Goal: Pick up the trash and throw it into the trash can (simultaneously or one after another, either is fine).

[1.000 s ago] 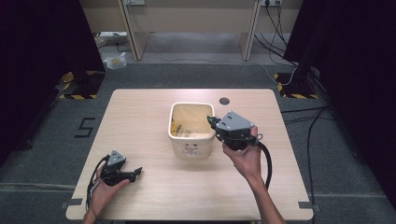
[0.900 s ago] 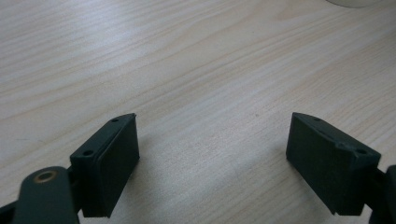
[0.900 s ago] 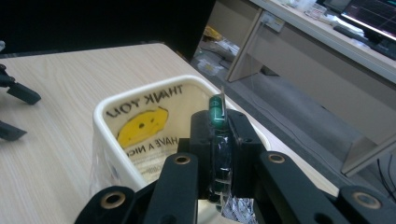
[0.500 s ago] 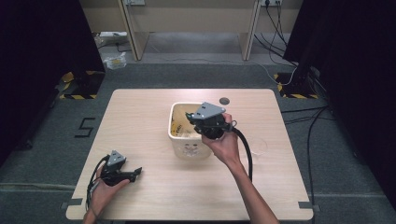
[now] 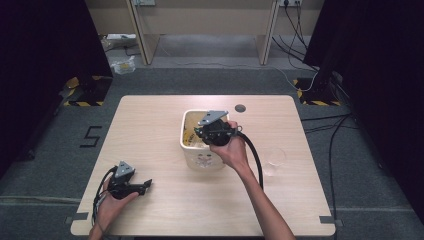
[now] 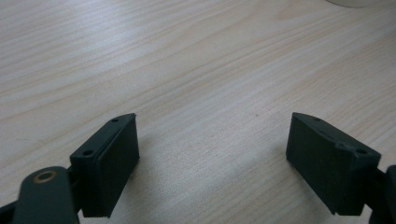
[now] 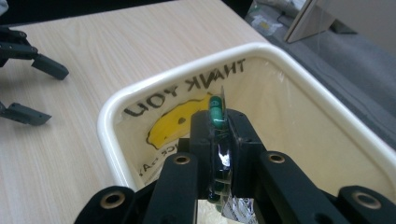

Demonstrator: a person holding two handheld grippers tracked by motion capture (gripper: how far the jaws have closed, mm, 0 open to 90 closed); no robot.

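Tongs (image 5: pixel 145 186) in the person's left hand rest low on the desk (image 5: pixel 150 125) at its near left corner, jaws spread wide with bare wood between them. Farther in, the right tongs (image 7: pixel 218 128) hang over the mouth of a cream bin (image 5: pixel 192 155) at the desk's middle, clamped on a blister pack (image 7: pixel 217 112) holding green capsules. Inside the bin, a plastic bag (image 7: pixel 187 123) printed "THANK YOU" lines the walls. Beyond it, a round hole (image 5: pixel 240 108) marks the desk's far edge.

we see a round dark mark (image 5: pixel 240 108) on the counter (image 5: pixel 150 130), a "5" (image 5: pixel 91 136) taped on the grey floor, cables (image 5: pixel 345 125) at right.
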